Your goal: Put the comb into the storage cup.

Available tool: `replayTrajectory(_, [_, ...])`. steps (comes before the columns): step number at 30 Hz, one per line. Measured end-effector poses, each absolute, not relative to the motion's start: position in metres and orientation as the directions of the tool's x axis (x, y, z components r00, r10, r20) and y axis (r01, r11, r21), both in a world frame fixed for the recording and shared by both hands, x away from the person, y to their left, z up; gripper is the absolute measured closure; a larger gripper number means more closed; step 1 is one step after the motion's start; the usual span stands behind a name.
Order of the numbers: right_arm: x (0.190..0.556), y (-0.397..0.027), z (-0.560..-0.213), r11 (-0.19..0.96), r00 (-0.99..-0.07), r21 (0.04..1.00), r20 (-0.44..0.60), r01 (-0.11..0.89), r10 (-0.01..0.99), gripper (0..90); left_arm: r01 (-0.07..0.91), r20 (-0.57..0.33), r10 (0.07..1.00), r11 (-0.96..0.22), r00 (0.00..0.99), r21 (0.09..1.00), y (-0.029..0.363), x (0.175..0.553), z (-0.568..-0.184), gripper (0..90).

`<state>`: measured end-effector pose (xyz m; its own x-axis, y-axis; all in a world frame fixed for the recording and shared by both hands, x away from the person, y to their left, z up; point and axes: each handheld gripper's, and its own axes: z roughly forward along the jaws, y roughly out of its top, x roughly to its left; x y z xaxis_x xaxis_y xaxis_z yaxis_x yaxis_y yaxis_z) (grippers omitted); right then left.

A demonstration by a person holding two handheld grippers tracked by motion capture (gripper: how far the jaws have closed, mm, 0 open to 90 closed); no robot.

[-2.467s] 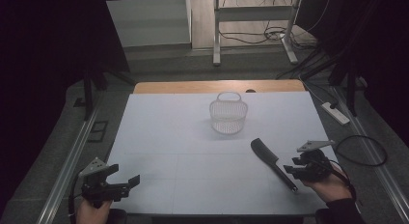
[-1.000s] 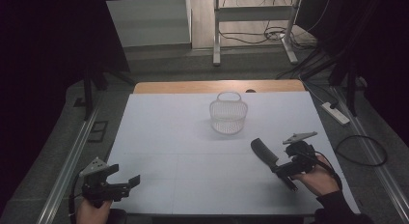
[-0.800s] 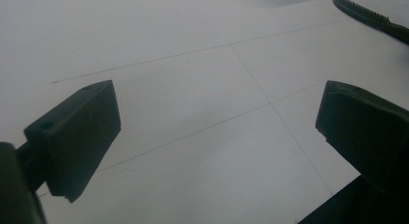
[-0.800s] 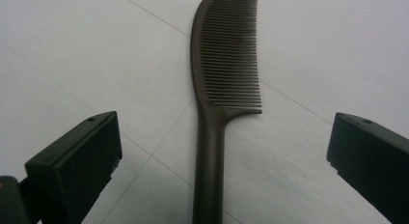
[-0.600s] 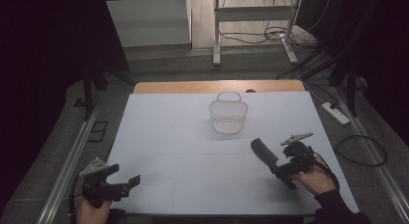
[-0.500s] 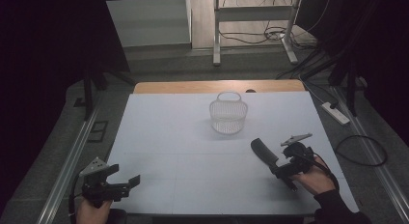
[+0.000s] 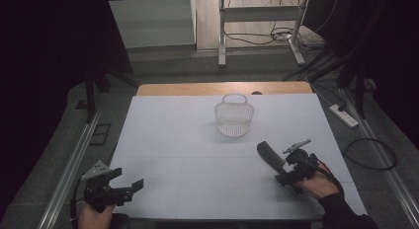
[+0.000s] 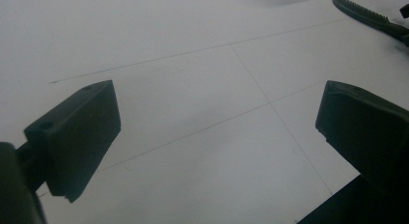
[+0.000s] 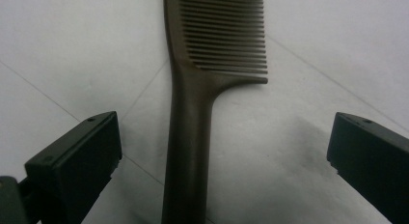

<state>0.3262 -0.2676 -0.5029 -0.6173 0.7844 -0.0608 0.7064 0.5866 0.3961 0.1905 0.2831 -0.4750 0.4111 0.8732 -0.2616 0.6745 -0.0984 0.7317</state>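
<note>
Right gripper (image 7: 284, 178): jaws wide apart, straddling comb (image 9: 193, 137) handle, not touching.
Left gripper (image 7: 133, 187): jaws apart, over bare table (image 7: 178, 140).
Basket (image 7: 233, 116): upright, beyond comb.

Looks like a lab / recording setup, not a home. White sheet w/ thin grid lines covers wooden table (image 7: 222, 88); surroundings dark, black curtains or panels at both sides. Metal rails (image 7: 69, 165) run along floor on either side of table. Grey carpet-type floor. Power strip (image 7: 344, 115) on floor at right, loose cables (image 7: 368, 152) nearby, more cables under a white metal frame (image 7: 257, 21) at back. No household furniture in sight.
</note>
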Motion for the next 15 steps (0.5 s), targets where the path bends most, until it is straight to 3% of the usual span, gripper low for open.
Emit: replayTrajectory(15, [0.3292, -0.267, -0.5104, 0.59, -0.616, 0.356, -0.047, 0.725, 0.786, 0.0, 0.676, -0.258, 0.873, -0.103, 0.413, 0.73, 0.2825, 0.1907, -0.4749, 2.6])
